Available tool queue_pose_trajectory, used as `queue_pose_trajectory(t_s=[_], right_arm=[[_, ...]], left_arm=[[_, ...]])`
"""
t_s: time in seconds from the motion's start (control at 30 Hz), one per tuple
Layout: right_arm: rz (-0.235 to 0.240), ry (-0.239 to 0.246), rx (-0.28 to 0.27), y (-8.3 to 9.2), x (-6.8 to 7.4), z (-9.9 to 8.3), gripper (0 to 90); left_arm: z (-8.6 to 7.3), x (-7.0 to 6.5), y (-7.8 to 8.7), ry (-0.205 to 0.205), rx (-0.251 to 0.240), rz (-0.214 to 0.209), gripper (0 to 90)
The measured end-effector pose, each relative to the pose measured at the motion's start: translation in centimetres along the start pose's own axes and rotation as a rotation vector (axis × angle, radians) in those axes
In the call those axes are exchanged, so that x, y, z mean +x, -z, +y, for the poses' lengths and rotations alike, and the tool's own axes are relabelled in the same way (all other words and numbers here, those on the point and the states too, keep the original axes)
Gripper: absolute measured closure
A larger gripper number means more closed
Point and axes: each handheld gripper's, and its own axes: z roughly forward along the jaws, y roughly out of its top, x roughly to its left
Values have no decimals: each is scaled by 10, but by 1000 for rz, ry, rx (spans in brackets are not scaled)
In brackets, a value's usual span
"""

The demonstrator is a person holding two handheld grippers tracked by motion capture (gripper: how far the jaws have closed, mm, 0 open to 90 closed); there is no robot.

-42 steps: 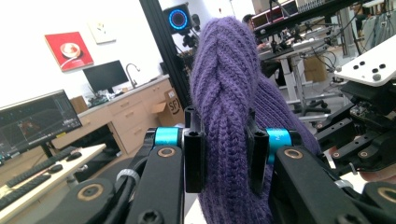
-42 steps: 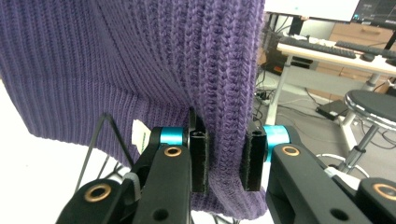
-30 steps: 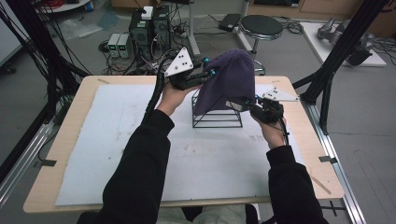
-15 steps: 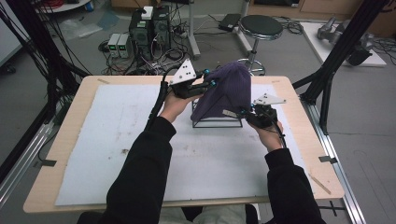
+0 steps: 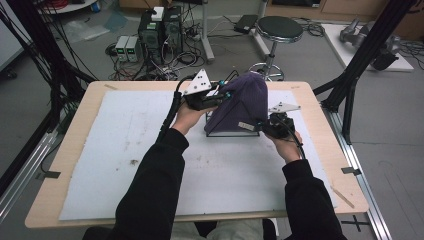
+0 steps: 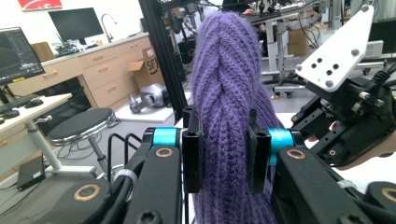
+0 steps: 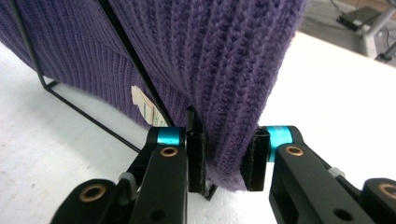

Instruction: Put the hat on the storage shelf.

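Note:
A purple knitted hat [image 5: 240,102] is draped over a black wire rack [image 5: 232,134] at the back middle of the table. My left gripper [image 5: 220,95] is shut on a fold of the hat [image 6: 226,70] on its upper left side, with the knit pinched between the pads [image 6: 192,154]. My right gripper [image 5: 262,127] is shut on the hat's lower hem [image 7: 210,56] near the rack's right corner. A wire of the rack [image 7: 126,51] runs across the knit, and a white label [image 7: 144,109] hangs from the hem. The right gripper [image 6: 355,116] also sits beyond the hat in the left gripper view.
A white mat [image 5: 125,150] covers the wooden table [image 5: 75,125]. Black frame struts [image 5: 350,85] rise at the right and left edges. A stool [image 5: 280,30] and computer boxes [image 5: 160,27] stand on the floor behind the table.
The hat has come down over the rack and now covers most of it. The right gripper has pulled the hem lower; the left gripper has dropped a little with its fold.

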Motion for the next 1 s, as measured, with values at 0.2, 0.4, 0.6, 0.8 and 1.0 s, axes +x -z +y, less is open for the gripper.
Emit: queue_pose_trajectory(t_s=[0.2, 0.4, 0.6, 0.8, 1.0], right_arm=[[3, -19, 66, -8, 0, -4, 751], [12, -50, 85, -13, -4, -6, 741], [13, -37, 76, -11, -4, -6, 667], [28, -93, 90, -6, -11, -8, 437], [18, -65, 66, 0, -6, -5, 288]], left_arm=[[-6, -3, -4, 23, 48, 14, 724], [-10, -7, -3, 51, 65, 17, 724], [-9, -9, -2, 50, 67, 22, 722], [-9, -7, -1, 97, 59, 31, 588], [-7, -4, 3, 142, 34, 52, 391]])
